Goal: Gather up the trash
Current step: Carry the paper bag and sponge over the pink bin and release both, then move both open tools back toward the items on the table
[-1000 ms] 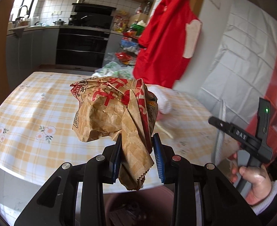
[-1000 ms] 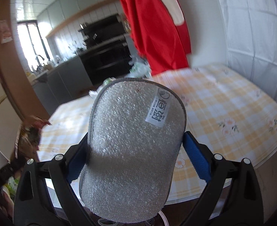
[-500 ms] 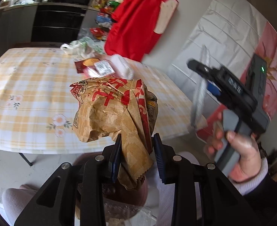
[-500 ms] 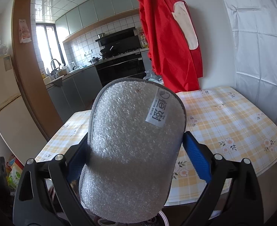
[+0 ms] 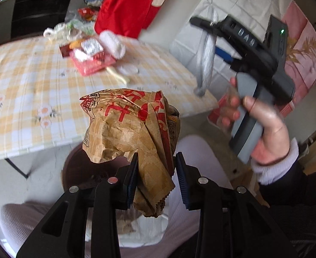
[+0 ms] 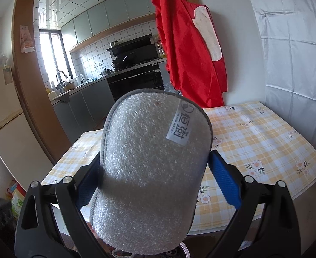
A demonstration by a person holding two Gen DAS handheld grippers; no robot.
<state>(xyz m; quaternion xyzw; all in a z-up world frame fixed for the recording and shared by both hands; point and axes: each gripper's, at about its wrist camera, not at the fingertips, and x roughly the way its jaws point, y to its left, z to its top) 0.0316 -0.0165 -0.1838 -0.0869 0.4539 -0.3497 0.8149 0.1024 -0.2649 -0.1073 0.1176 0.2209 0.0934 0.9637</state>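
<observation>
A crumpled brown paper bag (image 5: 132, 129) with red print hangs off the table's near edge, my left gripper (image 5: 155, 161) shut on its lower end. Under it is a dark red-brown bin (image 5: 78, 167) holding scraps. My right gripper (image 6: 155, 157) is shut on a grey bubbly scrubbing pad (image 6: 145, 182) with a white label. In the left wrist view a hand holds that right gripper (image 5: 213, 40) up at the right, its pad (image 5: 205, 60) seen edge-on. Loose trash lies on the checked table (image 5: 29, 81): a pink packet (image 5: 89, 60), a white roll (image 5: 112, 43) and plastic bags (image 5: 67, 28).
A person's legs in pale trousers (image 5: 192, 150) flank the bin. A red apron (image 6: 190, 53) hangs on the wall beyond the table (image 6: 254, 139). A kitchen counter and oven (image 6: 134, 79) stand further back, a fridge (image 6: 1, 111) at the left.
My left gripper has tipped downward with the bag, bringing the bin and the legs into view below. The right gripper has risen with the pad still in it.
</observation>
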